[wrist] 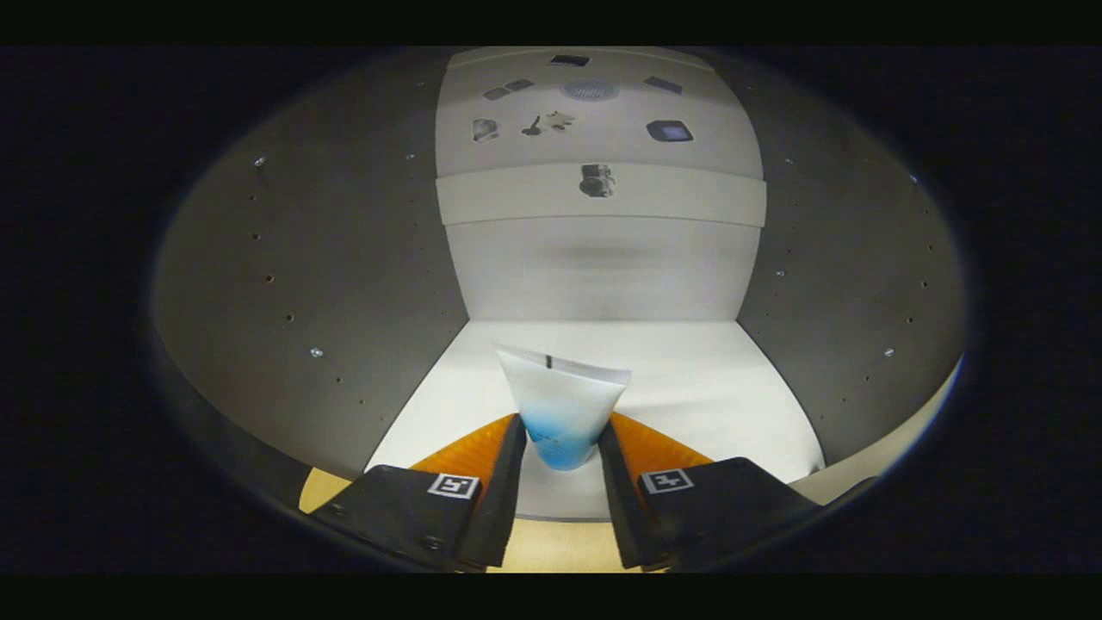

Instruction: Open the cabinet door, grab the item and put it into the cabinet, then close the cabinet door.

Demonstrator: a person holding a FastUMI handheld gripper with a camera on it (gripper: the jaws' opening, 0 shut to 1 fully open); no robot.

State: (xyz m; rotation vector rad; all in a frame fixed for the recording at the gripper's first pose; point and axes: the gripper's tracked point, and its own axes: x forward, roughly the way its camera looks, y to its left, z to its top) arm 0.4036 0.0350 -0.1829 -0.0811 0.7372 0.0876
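Cabinet interior: grey side walls dotted with small holes are flanking a white cabinet floor [706, 379] and a white back panel [603, 267].
Item: a white-and-blue squeeze tube [561, 409] is standing at the front edge of the floor, crimped end up.
Gripper [561, 443]: its 2 fingers are pressing the tube's lower blue part from both sides, narrowly open around it.

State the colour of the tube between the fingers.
Tube: white fading to blue, in the gripper view.
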